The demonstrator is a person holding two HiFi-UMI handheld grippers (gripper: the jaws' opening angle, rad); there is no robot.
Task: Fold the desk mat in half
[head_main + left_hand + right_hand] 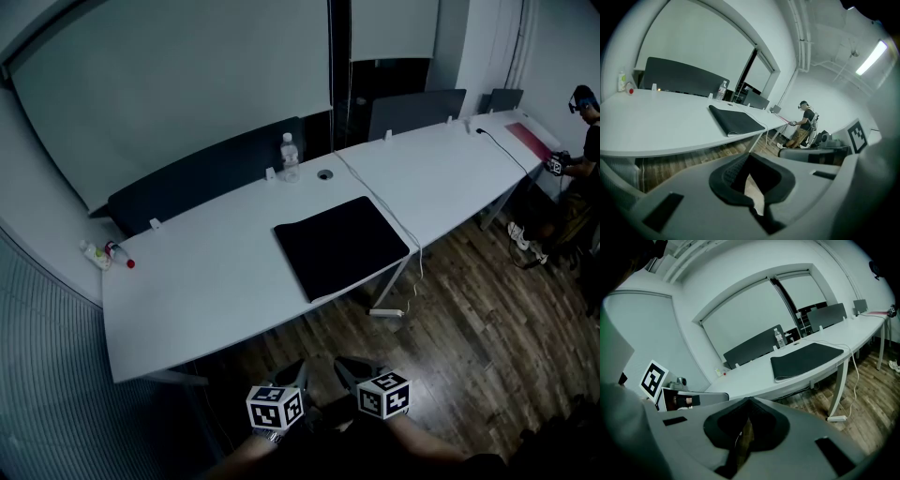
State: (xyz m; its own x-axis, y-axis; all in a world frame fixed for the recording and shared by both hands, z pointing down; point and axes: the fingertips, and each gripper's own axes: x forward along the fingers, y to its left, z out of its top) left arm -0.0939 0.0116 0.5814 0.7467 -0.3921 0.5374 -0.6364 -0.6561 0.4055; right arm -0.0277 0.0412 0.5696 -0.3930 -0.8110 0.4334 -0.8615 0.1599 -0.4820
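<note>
White desk (pixel 216 267), flat black desk mat (pixel 342 246)

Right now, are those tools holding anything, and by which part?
Nothing. The left gripper and right gripper have shut, empty jaws; the desk mat lies flat on the table.

Left gripper (pixel 292 372) and right gripper (pixel 348 367) sit side by side at the near edge, close together but not touching, both aimed forward and slightly down. Jaws on each are closed tip to tip, with nothing between them. Forearms (pixel 424 448) come in low behind them.
</note>
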